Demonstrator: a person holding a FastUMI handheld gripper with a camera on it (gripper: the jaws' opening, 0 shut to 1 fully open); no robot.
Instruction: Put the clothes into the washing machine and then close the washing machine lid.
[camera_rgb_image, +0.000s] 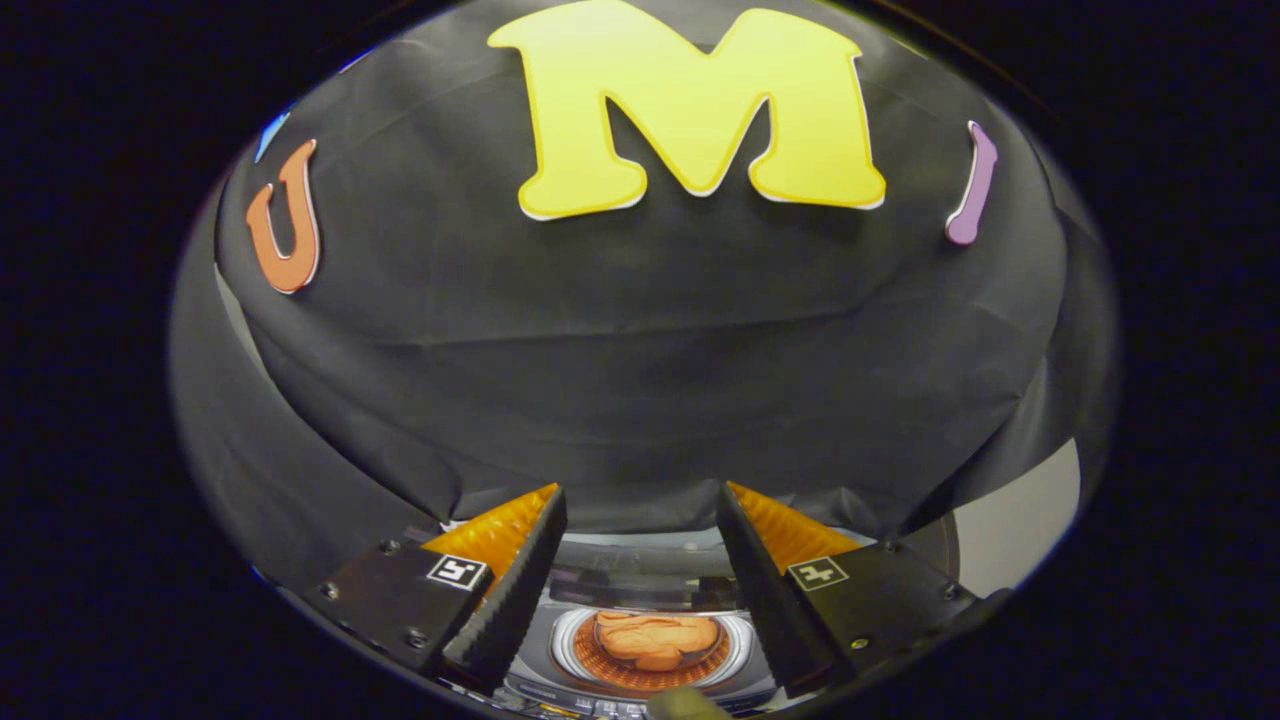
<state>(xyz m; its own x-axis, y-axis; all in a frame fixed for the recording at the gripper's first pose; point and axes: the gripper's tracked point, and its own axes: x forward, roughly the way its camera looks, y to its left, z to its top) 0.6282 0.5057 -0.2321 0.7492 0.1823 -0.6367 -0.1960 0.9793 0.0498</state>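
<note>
While its fingers stand wide apart with nothing between them, the hand-held gripper (640, 520) hangs high above the washing machine (640, 690), far below between the fingers. An orange garment (655, 640) already lies bunched inside the drum (650, 675). The lid (640, 575) appears raised at the back of the opening, so closing it looks like the step left. The risk: from this height, with the lid barely in sight, a misjudged descent could miss its edge or bump the machine's rim.
</note>
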